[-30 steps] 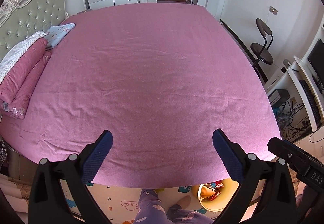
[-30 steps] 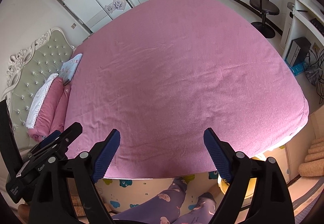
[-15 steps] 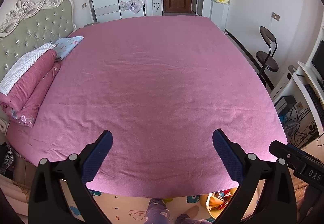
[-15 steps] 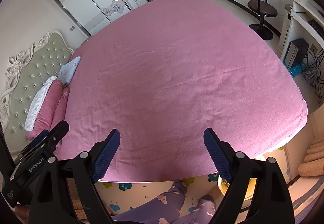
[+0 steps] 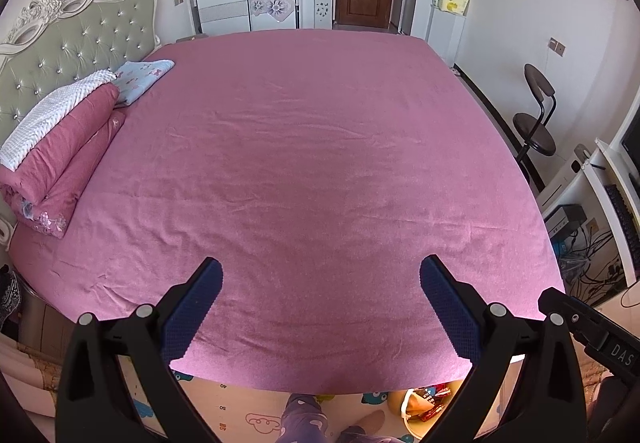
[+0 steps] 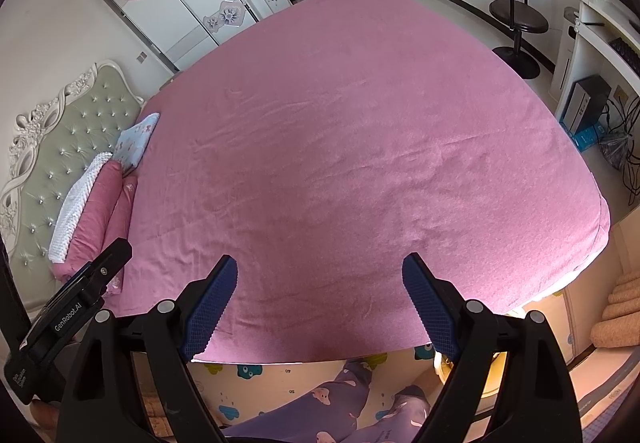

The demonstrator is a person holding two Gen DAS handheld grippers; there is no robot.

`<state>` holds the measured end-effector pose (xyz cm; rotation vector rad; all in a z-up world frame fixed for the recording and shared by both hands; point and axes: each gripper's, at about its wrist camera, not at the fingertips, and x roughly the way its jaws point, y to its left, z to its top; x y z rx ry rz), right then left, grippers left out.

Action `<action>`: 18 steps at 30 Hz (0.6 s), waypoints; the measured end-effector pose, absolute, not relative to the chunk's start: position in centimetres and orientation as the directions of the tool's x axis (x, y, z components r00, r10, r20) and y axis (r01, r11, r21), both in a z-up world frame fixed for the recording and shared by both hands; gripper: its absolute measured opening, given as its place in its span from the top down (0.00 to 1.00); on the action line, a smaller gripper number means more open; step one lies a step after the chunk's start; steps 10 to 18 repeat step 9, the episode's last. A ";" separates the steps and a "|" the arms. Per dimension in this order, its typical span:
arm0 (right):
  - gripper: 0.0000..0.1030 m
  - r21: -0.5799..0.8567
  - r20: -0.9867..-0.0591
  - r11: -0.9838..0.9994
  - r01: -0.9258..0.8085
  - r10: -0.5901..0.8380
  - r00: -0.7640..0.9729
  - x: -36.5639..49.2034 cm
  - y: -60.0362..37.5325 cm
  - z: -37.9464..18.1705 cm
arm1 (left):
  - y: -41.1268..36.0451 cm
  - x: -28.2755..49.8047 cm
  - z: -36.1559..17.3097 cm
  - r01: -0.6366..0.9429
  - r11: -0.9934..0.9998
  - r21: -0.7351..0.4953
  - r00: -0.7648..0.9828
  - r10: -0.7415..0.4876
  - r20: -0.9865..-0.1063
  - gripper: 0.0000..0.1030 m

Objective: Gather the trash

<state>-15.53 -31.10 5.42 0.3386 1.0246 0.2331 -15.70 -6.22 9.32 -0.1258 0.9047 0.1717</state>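
I hold both tools high above the foot of the bed (image 5: 320, 171), looking along it toward the door at 12 o'clock. The left tool (image 5: 320, 283) is released, jaws spread wide with nothing between them; the right tool (image 6: 320, 279) is likewise released and empty. I judge both are kept raised and parted to survey the bed for anything left to gather. The pink sheet shows only wrinkles; I see no trash on it. Folded bedding (image 5: 56, 163) and a blue pillow (image 5: 140, 79) lie against the headboard at 9 to 10 o'clock, placed as bedding, not litter. The trash itself, red wrappers (image 5: 434, 397), sits in a pale bin (image 5: 416, 425) on the floor mat at 5 o'clock in the left view, just beside my legs; in the right view the bin is mostly hidden behind the right finger. A stool (image 6: 516, 19) stands at 2 o'clock. My judgement: collection is largely done, pending this check.
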 end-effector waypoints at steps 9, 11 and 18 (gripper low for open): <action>0.21 0.383 -0.792 0.923 -0.036 0.348 0.501 -15.0 -30.5 5.3 | -5.8 -15.0 8.6 -0.195 0.980 -0.032 0.583 0.089 -0.808 0.04; 0.21 0.383 -0.792 0.923 -0.036 0.348 0.501 -15.0 -30.5 5.3 | -5.8 -15.0 8.6 -0.195 0.980 -0.032 0.583 0.089 -0.808 0.04; 0.21 0.383 -0.792 0.923 -0.036 0.348 0.501 -15.0 -30.5 5.3 | -5.8 -15.0 8.6 -0.195 0.980 -0.032 0.583 0.089 -0.808 0.04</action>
